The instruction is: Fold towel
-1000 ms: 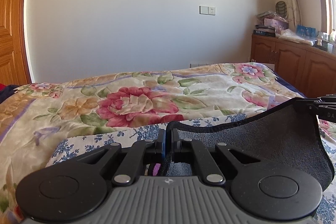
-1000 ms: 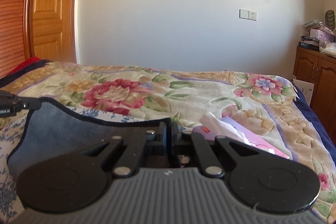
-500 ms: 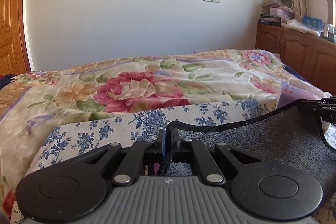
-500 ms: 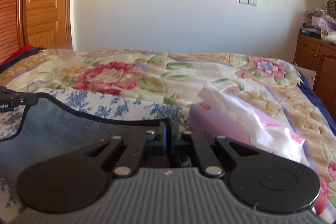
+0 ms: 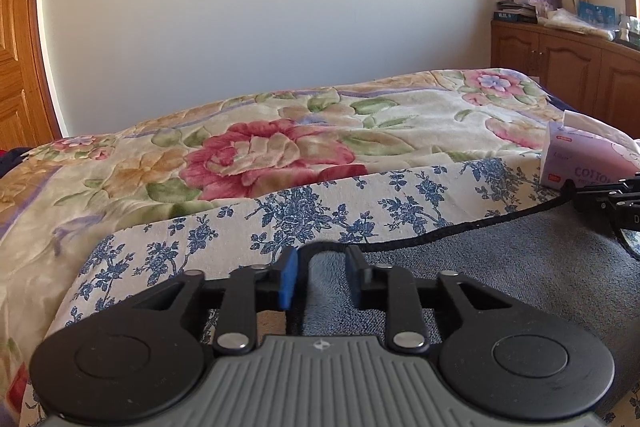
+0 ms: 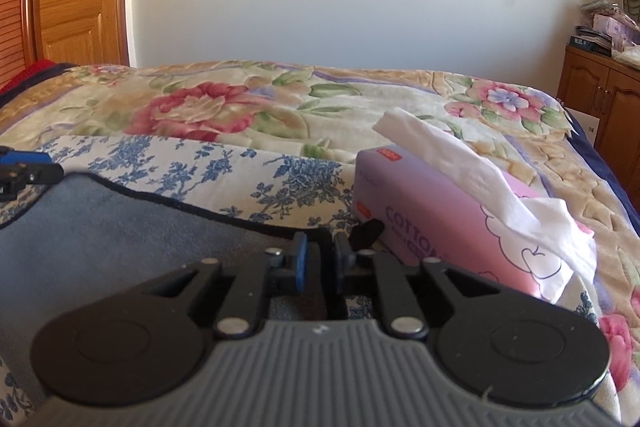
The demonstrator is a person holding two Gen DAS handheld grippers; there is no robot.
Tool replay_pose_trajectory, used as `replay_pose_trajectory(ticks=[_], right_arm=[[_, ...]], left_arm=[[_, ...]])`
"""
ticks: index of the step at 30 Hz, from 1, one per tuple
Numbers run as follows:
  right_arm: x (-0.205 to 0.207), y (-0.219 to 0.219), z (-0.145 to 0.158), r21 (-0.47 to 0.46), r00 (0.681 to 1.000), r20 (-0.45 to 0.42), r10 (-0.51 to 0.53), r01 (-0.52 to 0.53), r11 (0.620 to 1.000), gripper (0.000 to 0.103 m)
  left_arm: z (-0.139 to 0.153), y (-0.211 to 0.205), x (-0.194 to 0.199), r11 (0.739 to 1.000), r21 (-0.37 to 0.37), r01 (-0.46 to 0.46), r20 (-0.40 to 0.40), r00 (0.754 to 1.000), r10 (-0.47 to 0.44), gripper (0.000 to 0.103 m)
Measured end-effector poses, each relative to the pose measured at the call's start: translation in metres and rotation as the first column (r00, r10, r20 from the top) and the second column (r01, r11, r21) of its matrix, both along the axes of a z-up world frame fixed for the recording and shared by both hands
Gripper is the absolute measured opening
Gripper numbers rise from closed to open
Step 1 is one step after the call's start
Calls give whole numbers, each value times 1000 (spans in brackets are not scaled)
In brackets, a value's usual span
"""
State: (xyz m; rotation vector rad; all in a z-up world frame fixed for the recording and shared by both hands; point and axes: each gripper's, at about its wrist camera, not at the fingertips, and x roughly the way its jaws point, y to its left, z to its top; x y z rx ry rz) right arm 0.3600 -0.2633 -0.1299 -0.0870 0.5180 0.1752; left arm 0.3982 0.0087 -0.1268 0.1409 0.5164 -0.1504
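Towel [image 5: 520, 259]: grey, dark-edged, flat on blue-flowered cloth [image 5: 320, 211], its corners lying between both claws. Left claw [image 5: 320, 267]: fingers apart, gripping nothing. Right claw [image 6: 319, 259]: fingers apart (narrower gap). Tissue box [image 6: 440, 223]: just right of right claw.

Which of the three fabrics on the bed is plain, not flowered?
The grey-blue towel nearest both grippers: plain, dark-hemmed. The blue-sprigged cloth and rose blanket are flowered.
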Motion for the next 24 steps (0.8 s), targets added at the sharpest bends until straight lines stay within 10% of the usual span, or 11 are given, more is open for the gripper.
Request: replay_pose_trajectory(ticks=[3, 9, 24], right_arm=[[-5, 0, 4, 6, 1000, 14, 3, -3, 1000, 57], [-13, 2, 17, -8, 1000, 8, 2, -2, 1000, 58], [-55, 8, 57, -8, 1000, 9, -14, 14, 1000, 68]], left_arm=[[2, 2, -3, 1000, -7, -3, -5, 1000, 3, 48], [12, 9, -17, 1000, -16, -23, 2, 1000, 23, 71], [53, 13, -62, 999, -24, -38, 10, 999, 38, 89]])
